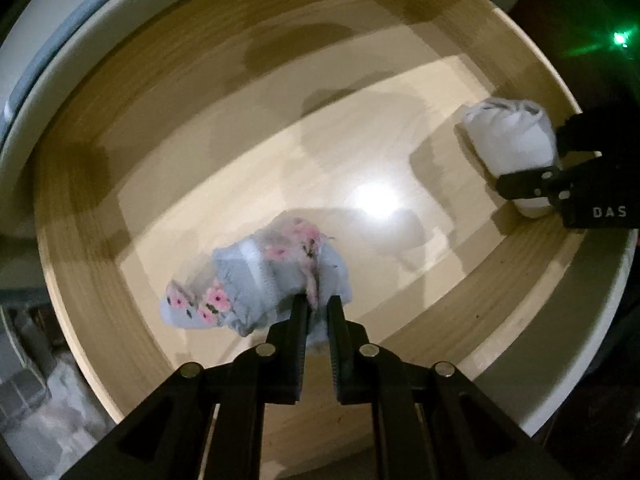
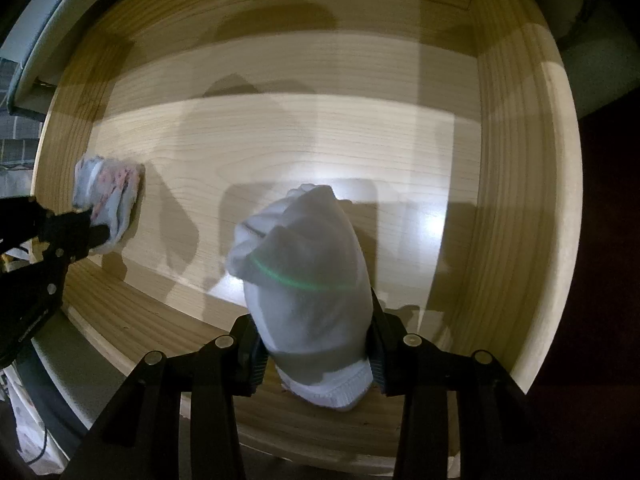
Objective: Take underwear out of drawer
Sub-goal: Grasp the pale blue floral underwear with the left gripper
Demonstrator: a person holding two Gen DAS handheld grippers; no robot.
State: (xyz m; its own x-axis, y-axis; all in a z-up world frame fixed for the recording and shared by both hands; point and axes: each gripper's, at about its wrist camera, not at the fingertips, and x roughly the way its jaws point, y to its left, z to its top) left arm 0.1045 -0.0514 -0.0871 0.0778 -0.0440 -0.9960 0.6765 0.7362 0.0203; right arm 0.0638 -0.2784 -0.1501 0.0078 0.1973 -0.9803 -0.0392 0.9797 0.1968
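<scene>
Left wrist view: we have the left gripper (image 1: 318, 304) clamped on the floral bundle (image 1: 260, 280), a pale blue roll of underwear with pink flowers. Jaws are nearly touching, pinching a fold at the bundle's right end. Its long axis runs from the jaws toward lower left of frame, so most of the cloth hangs off to one side of the grip. It sits in the lower middle of the frame over the drawer (image 1: 80, 160) floor; motion blur hides whether it is clear of the wood.

At right edge of the same view, the right gripper (image 1: 532, 190) holds the white bundle (image 1: 516, 140) close to the drawer's right wall.

Right wrist view confirms it: the right gripper (image 2: 316, 356) has its jaws closed on the white bundle (image 2: 308, 288) across its lower end, one pad on each side. Long axis points straight away from the tool, up the frame, with the ribbed hem below the pads. We cannot tell if its far end rests on the floor. The floral bundle (image 2: 108, 200) shows at far left, beside the left wall, with the left gripper (image 2: 96, 236) on it.

Our read: both pieces are gripped and inside the drawer, well apart, so each hand can lift straight out. The left grip is off-centre, so that bundle may swing or unroll.
</scene>
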